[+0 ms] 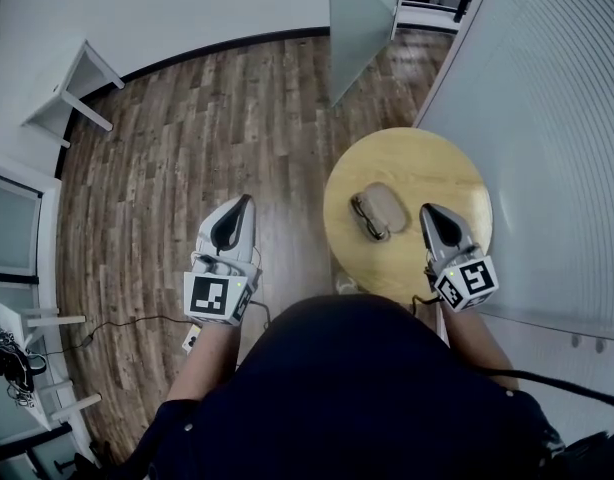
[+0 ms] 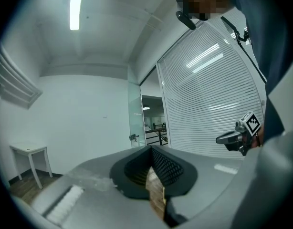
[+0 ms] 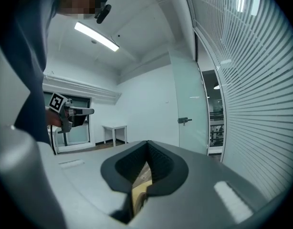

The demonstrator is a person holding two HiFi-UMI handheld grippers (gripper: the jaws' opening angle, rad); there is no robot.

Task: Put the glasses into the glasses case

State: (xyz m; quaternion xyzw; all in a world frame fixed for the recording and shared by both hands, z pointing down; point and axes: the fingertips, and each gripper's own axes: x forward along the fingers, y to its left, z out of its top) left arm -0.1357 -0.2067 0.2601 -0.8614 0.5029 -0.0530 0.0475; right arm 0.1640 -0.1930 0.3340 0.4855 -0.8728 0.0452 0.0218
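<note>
A tan glasses case (image 1: 387, 205) lies shut on the round wooden table (image 1: 427, 163). Dark-framed glasses (image 1: 366, 218) lie against its left side. My right gripper (image 1: 427, 210) is just right of the case, held level and clear of it, with its jaws together and nothing between them. In the right gripper view its jaws (image 3: 147, 143) meet at the tip. My left gripper (image 1: 247, 200) hangs over the wooden floor, left of the table. Its jaws (image 2: 151, 149) also meet and hold nothing. Neither gripper view shows the case or the glasses.
A wall of white blinds (image 1: 557, 118) runs close along the table's right side. A glass door (image 1: 362, 18) stands behind the table. A white side table (image 1: 72, 88) is at the far left, and a cable (image 1: 127, 323) trails over the floor near my feet.
</note>
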